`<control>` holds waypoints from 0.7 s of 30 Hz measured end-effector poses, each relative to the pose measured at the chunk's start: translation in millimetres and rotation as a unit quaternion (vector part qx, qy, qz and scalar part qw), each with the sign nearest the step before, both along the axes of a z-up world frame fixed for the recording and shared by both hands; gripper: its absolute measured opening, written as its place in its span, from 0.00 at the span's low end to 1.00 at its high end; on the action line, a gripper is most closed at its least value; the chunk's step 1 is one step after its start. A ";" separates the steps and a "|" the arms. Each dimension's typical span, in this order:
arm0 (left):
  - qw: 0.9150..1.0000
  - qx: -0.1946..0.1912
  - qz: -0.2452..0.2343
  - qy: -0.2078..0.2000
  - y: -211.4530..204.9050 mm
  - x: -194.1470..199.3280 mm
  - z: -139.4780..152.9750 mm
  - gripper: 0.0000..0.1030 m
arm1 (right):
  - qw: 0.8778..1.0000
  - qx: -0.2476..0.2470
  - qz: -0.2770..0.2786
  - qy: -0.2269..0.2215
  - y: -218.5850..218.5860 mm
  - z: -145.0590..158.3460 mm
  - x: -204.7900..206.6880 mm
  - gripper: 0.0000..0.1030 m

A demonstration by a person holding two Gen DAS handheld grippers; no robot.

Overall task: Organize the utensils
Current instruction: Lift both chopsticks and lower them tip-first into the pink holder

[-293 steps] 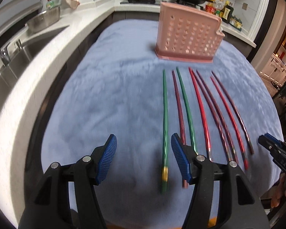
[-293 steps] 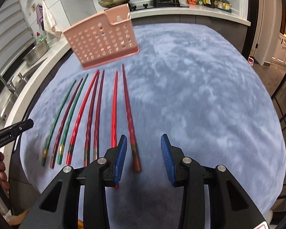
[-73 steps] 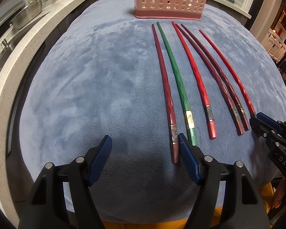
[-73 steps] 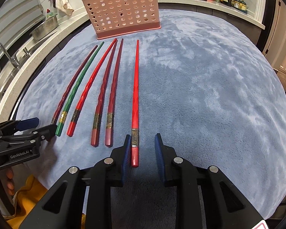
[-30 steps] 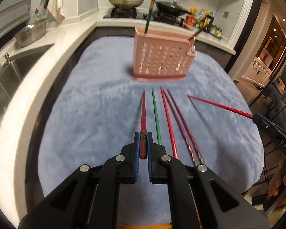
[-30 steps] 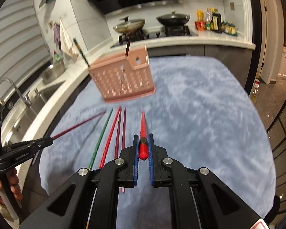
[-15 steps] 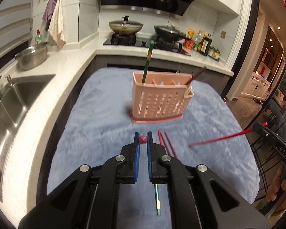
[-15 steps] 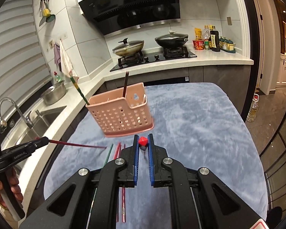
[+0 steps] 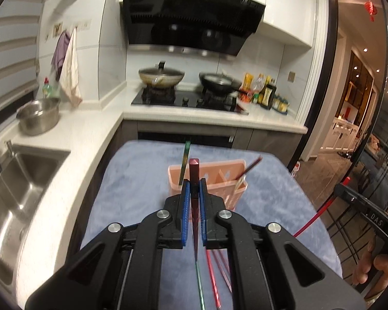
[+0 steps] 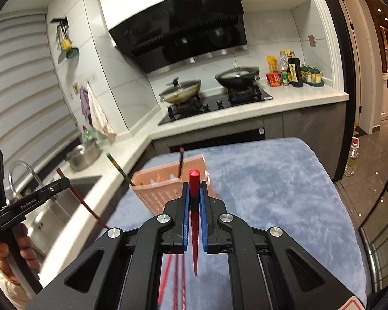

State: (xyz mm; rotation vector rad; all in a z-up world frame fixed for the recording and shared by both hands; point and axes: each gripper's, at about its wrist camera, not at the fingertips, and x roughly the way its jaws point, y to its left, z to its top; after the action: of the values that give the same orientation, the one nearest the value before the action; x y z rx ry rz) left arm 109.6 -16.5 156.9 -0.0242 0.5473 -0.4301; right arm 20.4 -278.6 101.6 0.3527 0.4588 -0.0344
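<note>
Left wrist view: the left gripper (image 9: 193, 201) is closed on a dark red chopstick (image 9: 194, 178), which is held upright with its thick end up and its thin tip hanging down. Below it, a green chopstick (image 9: 200, 284) and some red chopsticks (image 9: 214, 279) lie on the blue-grey cloth (image 9: 132, 188) near its front edge. Farther on, the pink perforated basket (image 9: 235, 188) stands toward the far edge of the cloth, with a green chopstick (image 9: 185, 165) in its left end and a dark one (image 9: 251, 166) leaning at its right end.

In the right wrist view, the right gripper (image 10: 194, 201) is closed on a bright red chopstick (image 10: 194, 180), held in the same upright way, and the basket (image 10: 155, 193) is seen just behind it.

Several risks are judged from here. Each chopstick is pinched only at its upper part, so it could swing or slip between the pads when it is tilted. The thin tip could catch on the basket rim or on a divider and miss its compartment. Both tools are aimed at one basket, so they could be knocked together, or a standing chopstick could be pushed out. The light basket could be tipped on the soft cloth.

Writing: "GenRobot.AI" is read on the left tool in the right view; "DAS" is read on the right tool in the left view. Bottle labels by the stove (image 10: 219, 100) are too small to be read.
</note>
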 end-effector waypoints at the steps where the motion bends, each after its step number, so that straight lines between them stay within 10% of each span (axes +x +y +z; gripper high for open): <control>1: 1.000 -0.003 -0.001 -0.007 -1.6 1.6 6.8 0.06 | 1.000 0.004 0.001 -0.008 -1.0 5.8 2.1 0.07; 12: 0.995 -0.027 0.006 -0.098 -26.8 35.4 76.2 0.06 | 0.995 0.030 0.012 -0.090 -4.7 72.2 56.9 0.07; 21: 0.996 -0.013 0.024 -0.088 -38.3 82.2 62.3 0.06 | 0.995 0.035 0.004 -0.093 -6.2 72.5 121.9 0.07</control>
State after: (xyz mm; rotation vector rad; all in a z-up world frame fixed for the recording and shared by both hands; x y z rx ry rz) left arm 191.9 -54.8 219.2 -0.0243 0.3663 -0.3881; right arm 142.3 -284.8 174.1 0.4188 0.2782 0.0213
